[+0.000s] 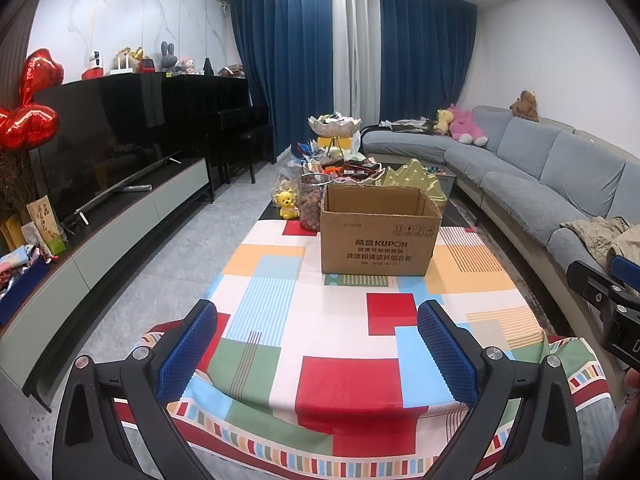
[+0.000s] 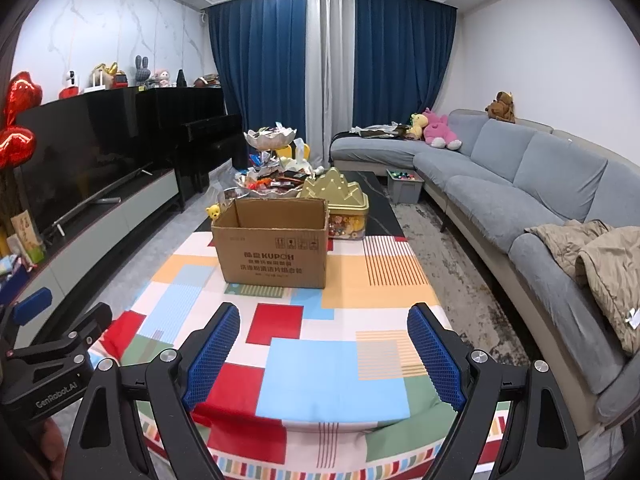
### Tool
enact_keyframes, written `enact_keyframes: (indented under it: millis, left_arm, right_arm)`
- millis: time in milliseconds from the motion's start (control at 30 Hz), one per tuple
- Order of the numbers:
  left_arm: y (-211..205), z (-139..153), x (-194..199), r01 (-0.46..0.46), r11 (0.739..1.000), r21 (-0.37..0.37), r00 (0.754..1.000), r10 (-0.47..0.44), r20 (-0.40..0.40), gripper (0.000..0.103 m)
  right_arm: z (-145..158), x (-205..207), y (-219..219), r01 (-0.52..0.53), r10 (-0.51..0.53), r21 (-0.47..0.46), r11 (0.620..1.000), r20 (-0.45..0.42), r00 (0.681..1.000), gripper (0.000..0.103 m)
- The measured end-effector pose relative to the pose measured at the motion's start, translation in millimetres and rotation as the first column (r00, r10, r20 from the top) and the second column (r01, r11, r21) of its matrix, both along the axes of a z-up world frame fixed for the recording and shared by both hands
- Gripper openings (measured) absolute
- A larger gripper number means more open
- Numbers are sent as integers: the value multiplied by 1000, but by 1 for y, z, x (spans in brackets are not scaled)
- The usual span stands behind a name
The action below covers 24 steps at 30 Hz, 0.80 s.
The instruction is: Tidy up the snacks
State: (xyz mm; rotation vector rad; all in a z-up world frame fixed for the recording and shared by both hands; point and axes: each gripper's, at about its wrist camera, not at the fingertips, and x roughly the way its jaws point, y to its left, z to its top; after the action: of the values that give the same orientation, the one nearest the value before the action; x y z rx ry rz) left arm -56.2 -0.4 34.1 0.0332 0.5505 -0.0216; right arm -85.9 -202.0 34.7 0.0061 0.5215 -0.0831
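An open brown cardboard box (image 1: 378, 236) stands on the table's colourful checked cloth (image 1: 304, 320); it also shows in the right wrist view (image 2: 276, 246). Behind it lie piled snacks on a tiered dish (image 1: 334, 148), a jar of brown snacks (image 1: 310, 204) and a gold tin (image 2: 344, 208). My left gripper (image 1: 318, 320) is open and empty over the near end of the cloth. My right gripper (image 2: 324, 320) is open and empty beside it. Each gripper shows at the edge of the other's view.
A grey corner sofa (image 2: 520, 184) with plush toys and a beige jacket (image 2: 600, 256) runs along the right. A TV (image 1: 108, 148) on a low cabinet and a black piano line the left. A yellow bear figure (image 1: 287, 204) stands left of the jar.
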Motion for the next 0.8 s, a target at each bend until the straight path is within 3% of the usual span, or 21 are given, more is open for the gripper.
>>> enact_keyframes:
  millis: [800]
  left_arm:
    - [-1, 1, 0, 1, 1000, 1, 1000, -1, 2, 102]
  right_arm:
    - [-1, 0, 2, -1, 1, 7, 1000, 1, 1000, 87]
